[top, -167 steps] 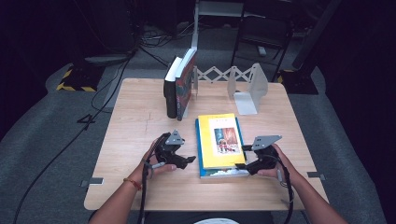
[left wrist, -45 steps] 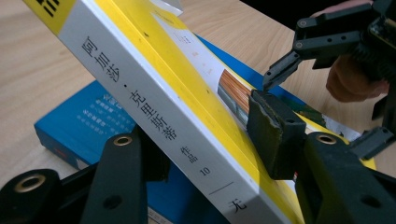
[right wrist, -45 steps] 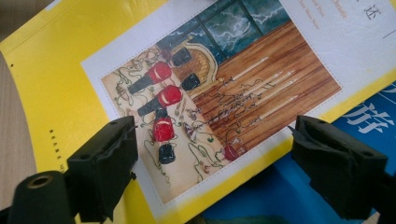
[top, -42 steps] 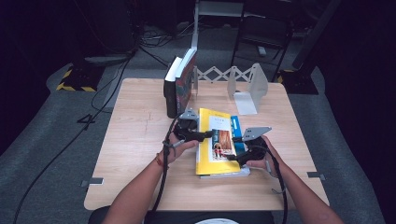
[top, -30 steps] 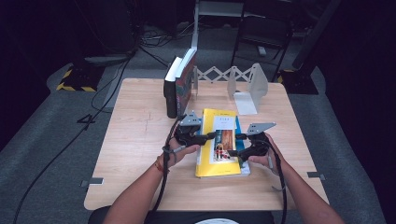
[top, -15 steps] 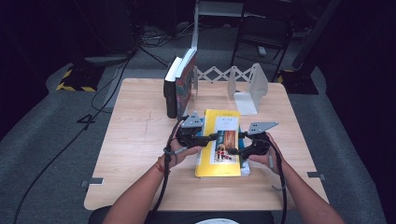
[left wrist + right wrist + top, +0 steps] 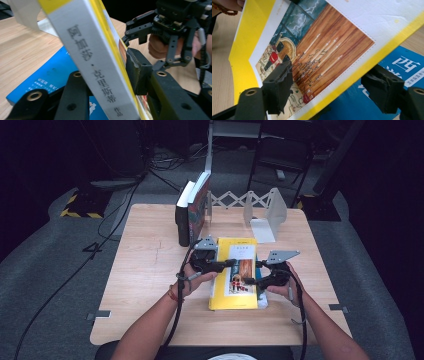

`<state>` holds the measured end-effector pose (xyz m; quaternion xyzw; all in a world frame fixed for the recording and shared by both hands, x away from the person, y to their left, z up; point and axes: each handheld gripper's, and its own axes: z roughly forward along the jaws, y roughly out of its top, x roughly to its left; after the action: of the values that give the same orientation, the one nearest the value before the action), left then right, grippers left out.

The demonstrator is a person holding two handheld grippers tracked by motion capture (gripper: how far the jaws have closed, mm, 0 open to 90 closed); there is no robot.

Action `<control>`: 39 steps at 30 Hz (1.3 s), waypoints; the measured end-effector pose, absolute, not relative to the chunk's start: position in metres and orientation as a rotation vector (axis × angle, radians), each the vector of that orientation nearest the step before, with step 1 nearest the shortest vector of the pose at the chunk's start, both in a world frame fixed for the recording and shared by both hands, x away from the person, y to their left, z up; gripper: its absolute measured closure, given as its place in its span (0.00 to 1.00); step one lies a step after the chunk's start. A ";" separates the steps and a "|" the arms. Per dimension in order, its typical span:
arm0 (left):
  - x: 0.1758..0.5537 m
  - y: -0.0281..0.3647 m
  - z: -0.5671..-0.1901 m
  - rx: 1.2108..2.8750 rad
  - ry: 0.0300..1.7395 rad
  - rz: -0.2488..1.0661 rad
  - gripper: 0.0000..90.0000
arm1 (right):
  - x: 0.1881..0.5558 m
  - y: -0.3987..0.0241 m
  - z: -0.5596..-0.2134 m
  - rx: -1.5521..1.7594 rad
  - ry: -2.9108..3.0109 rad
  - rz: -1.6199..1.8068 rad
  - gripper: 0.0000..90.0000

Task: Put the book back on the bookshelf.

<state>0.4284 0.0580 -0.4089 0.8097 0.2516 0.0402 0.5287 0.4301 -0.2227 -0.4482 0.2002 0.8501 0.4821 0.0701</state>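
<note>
High view: we've got the yellow book near the middle of the bench, slightly toward the near edge, lying on top of a blue book. Left claw comes in from the yellow book's left side, right claw from its right side; both are over the cover.

Left gripper view: we see the left claw clamped across the yellow book's thickness, with the grey spine and its printed characters running between the jaws and the pads tight against both covers. The book's spine edge is tilted up off the blue one. Left jaws have just been closing, with the book between them. The right claw shows farther off here, held in a hand.

Right gripper view: right claw straddles the yellow book's edge. One jaw sits over the cover illustration, the other lies beyond the yellow border over the blue book. We see a clear gap on the far pad, so no grip; the jaws are medium-wide and have just been closing, with the book's edge between them.

Toward the bench's far edge: two upright books leaning on a metal bookend rack, well apart from the claws.
</note>
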 end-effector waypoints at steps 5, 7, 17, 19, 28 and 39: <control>0.425 0.059 -0.405 1.924 0.579 0.088 0.76 | 0.425 -0.227 -0.443 0.592 2.539 1.438 0.33; 0.422 0.059 -0.403 1.912 0.589 0.096 0.76 | 0.422 -0.230 -0.441 0.587 2.538 1.395 0.32; 0.410 0.069 -0.379 1.815 0.587 0.166 0.83 | 0.413 -0.303 -0.448 0.768 2.463 1.175 0.31; 0.409 0.068 -0.377 1.826 0.579 0.180 0.83 | 0.414 -0.322 -0.459 0.823 2.441 1.066 0.32; 0.414 0.062 -0.365 1.828 0.570 0.215 0.83 | 0.428 -0.347 -0.478 0.971 2.416 1.034 0.31; 0.426 0.066 -0.348 1.830 0.594 0.360 0.83 | 0.434 -0.350 -0.490 1.029 2.434 1.067 0.28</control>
<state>0.4260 0.0660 -0.3481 0.7757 0.2520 0.1525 0.5581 0.4338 -0.3504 -0.4899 0.3574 0.8450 0.3704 0.1455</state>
